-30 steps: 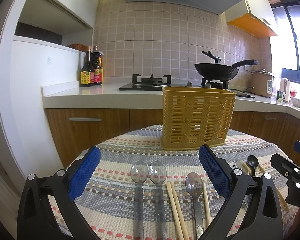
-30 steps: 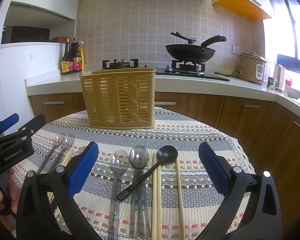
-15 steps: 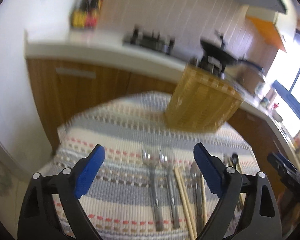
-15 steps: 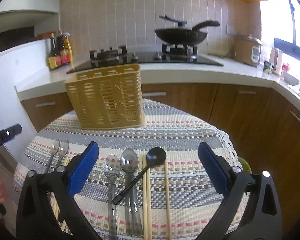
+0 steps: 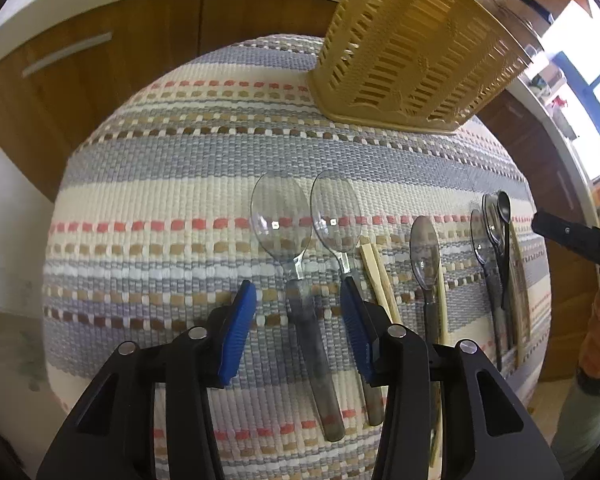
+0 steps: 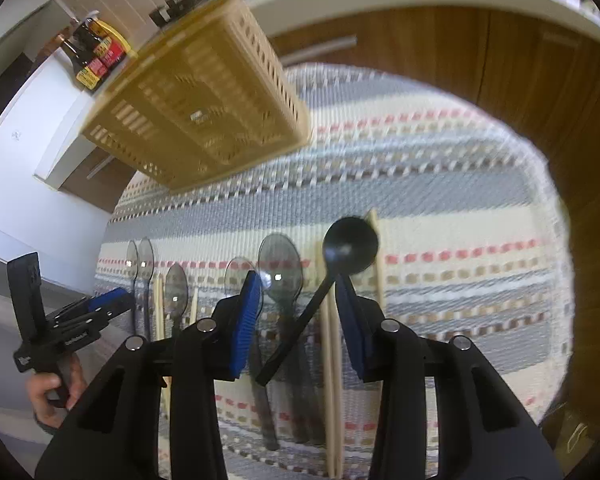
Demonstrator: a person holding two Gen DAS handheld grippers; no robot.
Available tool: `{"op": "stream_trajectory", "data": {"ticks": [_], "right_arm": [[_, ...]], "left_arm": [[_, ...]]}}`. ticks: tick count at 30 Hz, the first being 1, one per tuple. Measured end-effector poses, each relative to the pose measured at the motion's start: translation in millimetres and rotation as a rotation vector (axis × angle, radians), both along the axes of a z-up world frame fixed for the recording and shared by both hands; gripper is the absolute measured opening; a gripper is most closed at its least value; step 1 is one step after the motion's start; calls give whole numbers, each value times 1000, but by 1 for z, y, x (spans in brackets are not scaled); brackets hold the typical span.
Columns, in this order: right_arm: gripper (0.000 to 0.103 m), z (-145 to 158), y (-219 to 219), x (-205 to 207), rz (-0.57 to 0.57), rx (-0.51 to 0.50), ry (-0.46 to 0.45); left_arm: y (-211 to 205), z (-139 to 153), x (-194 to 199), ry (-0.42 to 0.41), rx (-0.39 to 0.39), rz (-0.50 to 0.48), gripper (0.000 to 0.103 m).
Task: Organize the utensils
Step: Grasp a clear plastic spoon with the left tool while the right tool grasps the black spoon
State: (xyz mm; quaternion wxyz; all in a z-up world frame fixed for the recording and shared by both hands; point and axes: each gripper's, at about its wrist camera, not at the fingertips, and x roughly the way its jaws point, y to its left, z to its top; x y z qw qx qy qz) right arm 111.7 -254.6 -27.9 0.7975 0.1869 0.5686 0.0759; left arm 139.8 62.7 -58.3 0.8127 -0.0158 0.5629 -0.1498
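Table: round, covered with a woven striped cloth [image 5: 172, 184] in grey, cream, tan and coral bands, coarse in texture.
Basket: a tan plastic basket [image 5: 412, 52] with slotted, lattice-like walls stands at the far side of the cloth; in the right wrist view it [image 6: 196, 96] is blurred.
Left hand-held gripper: the left hand-held gripper [image 5: 298, 332] has black arms and ribbed blue pads, its jaws at a middling gap, low over the cloth. They straddle the grey handle of a clear plastic spoon [image 5: 288, 232]; whether the pads touch the handle I cannot tell.
Second clear spoon: a second clear spoon [image 5: 336, 220] lies just beside the first, parallel, its handle passing under the right pad.
Chopsticks: pale wooden chopsticks [image 5: 376, 268] lie just right of that spoon.
Right hand-held gripper: the right hand-held gripper [image 6: 300, 320] is partly open, pads either side of a matte black spoon [image 6: 350, 246] with a round bowl, its handle slanting across between them; contact is unclear.
Other utensils: a clear spoon [image 6: 280, 270] and long chopsticks [image 6: 332, 344] lie beneath it.
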Motion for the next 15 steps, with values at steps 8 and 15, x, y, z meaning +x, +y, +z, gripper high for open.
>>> {"op": "stream_trajectory", "data": {"ticks": [8, 15], "right_arm": [[25, -22, 7, 12, -8, -108, 107], [12, -45, 19, 35, 4, -148, 202]], "left_arm": [[-17, 5, -1, -24, 67, -39, 19], [-15, 3, 8, -2, 70, -88, 20]]}}
